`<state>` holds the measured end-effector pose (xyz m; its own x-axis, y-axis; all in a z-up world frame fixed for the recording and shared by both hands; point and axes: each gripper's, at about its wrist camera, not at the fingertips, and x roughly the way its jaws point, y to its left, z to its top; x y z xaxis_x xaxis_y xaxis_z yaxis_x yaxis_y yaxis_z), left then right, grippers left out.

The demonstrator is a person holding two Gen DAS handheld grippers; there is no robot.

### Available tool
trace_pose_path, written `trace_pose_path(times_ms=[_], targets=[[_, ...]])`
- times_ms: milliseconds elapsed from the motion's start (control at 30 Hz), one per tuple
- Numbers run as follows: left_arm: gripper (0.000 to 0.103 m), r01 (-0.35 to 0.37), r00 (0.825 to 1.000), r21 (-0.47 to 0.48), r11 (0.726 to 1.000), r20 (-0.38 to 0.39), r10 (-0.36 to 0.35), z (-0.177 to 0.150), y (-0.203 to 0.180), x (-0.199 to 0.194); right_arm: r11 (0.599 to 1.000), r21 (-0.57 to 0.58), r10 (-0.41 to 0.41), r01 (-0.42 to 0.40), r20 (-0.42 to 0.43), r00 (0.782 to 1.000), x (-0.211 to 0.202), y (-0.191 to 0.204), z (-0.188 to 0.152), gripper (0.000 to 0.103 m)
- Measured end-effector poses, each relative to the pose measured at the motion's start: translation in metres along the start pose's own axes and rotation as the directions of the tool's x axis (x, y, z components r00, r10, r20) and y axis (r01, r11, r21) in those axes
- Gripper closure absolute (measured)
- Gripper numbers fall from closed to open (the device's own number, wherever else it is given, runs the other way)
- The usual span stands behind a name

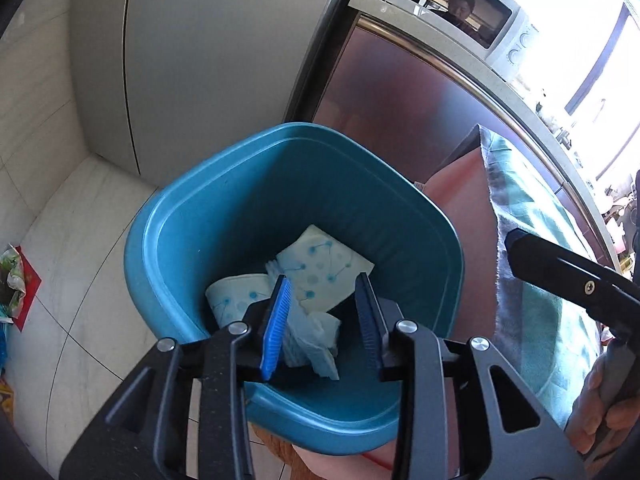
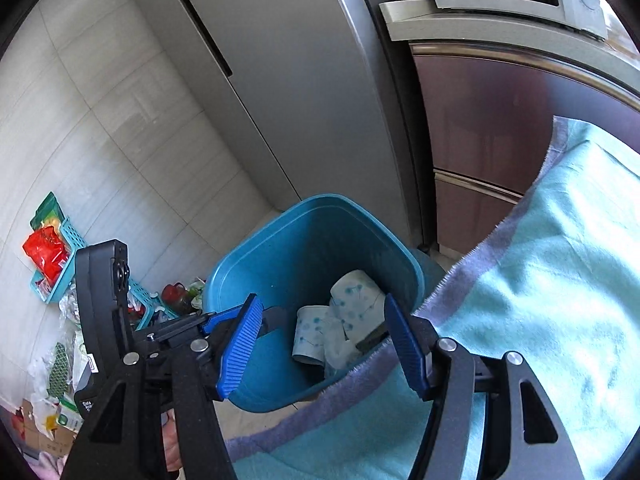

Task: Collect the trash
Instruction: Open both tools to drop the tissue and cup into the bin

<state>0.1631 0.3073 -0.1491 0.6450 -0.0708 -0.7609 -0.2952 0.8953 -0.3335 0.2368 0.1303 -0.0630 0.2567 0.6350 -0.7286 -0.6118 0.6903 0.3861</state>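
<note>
A teal-blue bin (image 1: 168, 240) stands on the floor and holds patterned white paper cups (image 1: 320, 268) and tissue. My left gripper (image 1: 322, 324) hangs over the bin's mouth with its jaws apart. A crumpled white tissue (image 1: 312, 336) sits between the pads, against the left one and clear of the right one. My right gripper (image 2: 322, 346) is open over the bin's (image 2: 304, 240) near rim with nothing between its fingers. The cups (image 2: 352, 300) lie below it. The left tool's black body (image 2: 104, 300) shows at its left.
A teal towel (image 2: 540, 280) drapes over a pink surface (image 1: 460, 208) right beside the bin. A grey fridge (image 2: 300, 100) stands behind, a microwave (image 1: 460, 12) on the counter at the right. Baskets and packets (image 2: 52, 248) litter the tiled floor at the left.
</note>
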Motion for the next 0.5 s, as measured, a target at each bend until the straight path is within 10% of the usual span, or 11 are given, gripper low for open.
trace_pose_path(times_ms=[500], targets=[[0.053,0.114,0.984,0.222,0.968,0.106,-0.14,-0.02,-0.072,-0.064,1.0,0.0,0.011,-0.011,0.133,0.991,-0.084,-0.011,-0.036,0.042]])
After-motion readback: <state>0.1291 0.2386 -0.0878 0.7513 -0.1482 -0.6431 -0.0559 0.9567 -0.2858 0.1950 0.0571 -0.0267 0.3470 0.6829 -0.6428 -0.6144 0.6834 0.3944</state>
